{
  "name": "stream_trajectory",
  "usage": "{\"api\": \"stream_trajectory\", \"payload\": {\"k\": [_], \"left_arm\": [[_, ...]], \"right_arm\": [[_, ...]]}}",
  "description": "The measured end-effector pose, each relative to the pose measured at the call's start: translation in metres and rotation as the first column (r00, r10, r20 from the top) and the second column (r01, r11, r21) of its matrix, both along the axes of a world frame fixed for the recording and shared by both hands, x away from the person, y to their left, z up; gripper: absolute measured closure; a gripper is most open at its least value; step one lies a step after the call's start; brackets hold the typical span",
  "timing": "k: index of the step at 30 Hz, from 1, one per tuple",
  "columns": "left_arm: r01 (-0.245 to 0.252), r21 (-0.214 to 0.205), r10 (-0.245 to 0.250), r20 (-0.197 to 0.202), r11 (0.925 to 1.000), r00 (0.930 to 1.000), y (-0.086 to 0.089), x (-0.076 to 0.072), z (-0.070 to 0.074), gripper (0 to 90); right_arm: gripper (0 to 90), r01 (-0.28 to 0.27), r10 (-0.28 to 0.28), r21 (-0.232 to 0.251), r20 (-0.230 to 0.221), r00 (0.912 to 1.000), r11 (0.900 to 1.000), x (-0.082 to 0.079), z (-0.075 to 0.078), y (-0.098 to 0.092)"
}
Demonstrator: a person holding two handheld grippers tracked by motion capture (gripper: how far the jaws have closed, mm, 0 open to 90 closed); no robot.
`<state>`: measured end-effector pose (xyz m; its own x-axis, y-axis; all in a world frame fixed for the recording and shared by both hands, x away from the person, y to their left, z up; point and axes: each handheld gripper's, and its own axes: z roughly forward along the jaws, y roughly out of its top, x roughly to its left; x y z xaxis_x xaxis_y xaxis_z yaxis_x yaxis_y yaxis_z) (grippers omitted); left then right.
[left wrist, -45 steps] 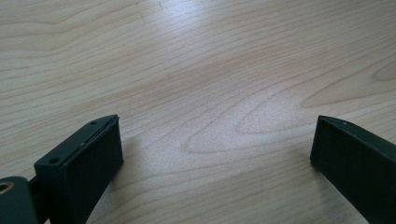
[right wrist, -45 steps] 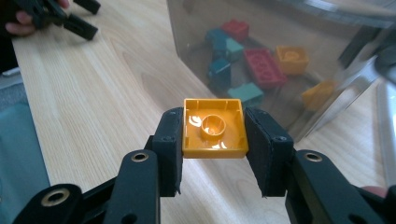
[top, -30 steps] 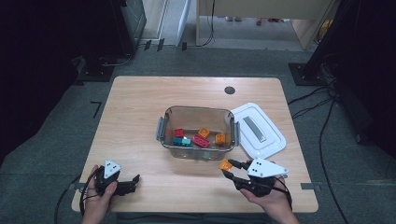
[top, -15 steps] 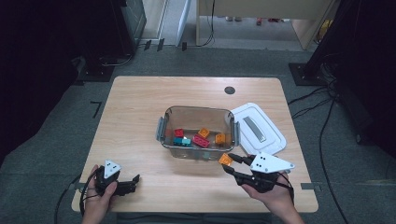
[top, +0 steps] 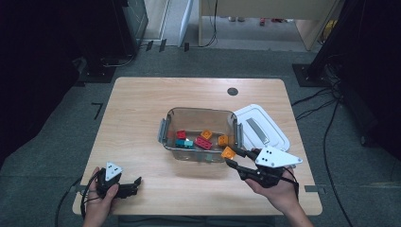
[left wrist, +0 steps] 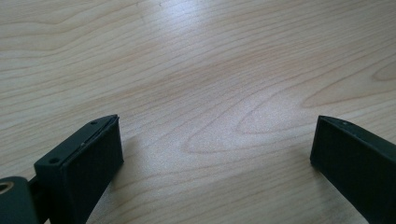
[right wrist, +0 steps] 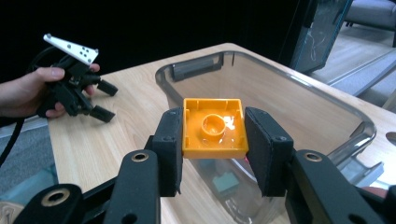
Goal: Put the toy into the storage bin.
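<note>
Orange plastic at lower centre of the high view: the right gripper (top: 232, 158) holds an orange brick (top: 228, 152) at the near right corner of the clear bin (top: 166, 135). The step in hand looks like carrying it in; the next move calls for bringing it over the rim, then letting go. Inside the bin the count is five bricks: two red, two orange, one teal. One white lid (top: 276, 137) lies on the tabletop (top: 137, 109), right of the bin. The left gripper (top: 135, 185) sits at lower left.

Left gripper view: its two fingers (left wrist: 84, 161) stand wide apart over bare wood, nothing between them.

Right gripper view: the fingers (right wrist: 170, 140) are clamped on the orange brick's two sides at mid-frame, hollow underside facing the camera, the bin just behind. The other gripper sits at upper left.
</note>
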<state>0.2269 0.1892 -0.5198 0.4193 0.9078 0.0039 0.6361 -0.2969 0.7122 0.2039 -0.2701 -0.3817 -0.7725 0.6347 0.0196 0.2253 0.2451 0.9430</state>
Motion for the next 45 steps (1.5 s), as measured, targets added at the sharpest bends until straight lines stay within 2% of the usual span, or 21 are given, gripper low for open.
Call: {"api": "stream_trajectory", "payload": {"k": [12, 26, 39, 45], "left_arm": [[0.000, 0.000, 0.000, 0.000, 1.0000, 1.0000, 0.000, 0.000, 0.000, 2.1], [0.000, -0.001, 0.000, 0.000, 1.0000, 1.0000, 0.000, 0.000, 0.000, 2.1], [0.000, 0.000, 0.000, 0.000, 1.0000, 1.0000, 0.000, 0.000, 0.000, 2.1], [0.000, 0.000, 0.000, 0.001, 1.0000, 1.0000, 0.000, 0.000, 0.000, 2.1]], "right_arm": [[60.0, 0.003, -0.003, 0.013, 0.018, 0.9998, 0.9999, 0.016, 0.013, 0.008], [60.0, 0.019, -0.020, 0.022, 0.020, 0.9996, 0.9996, 0.041, 0.015, 0.022], [60.0, 0.028, -0.028, -0.004, -0.012, 0.9995, 0.9996, 0.069, 0.018, 0.038], [60.0, 0.021, -0.024, -0.049, -0.056, 0.9981, 0.9986, 0.085, 0.014, 0.050]]}}
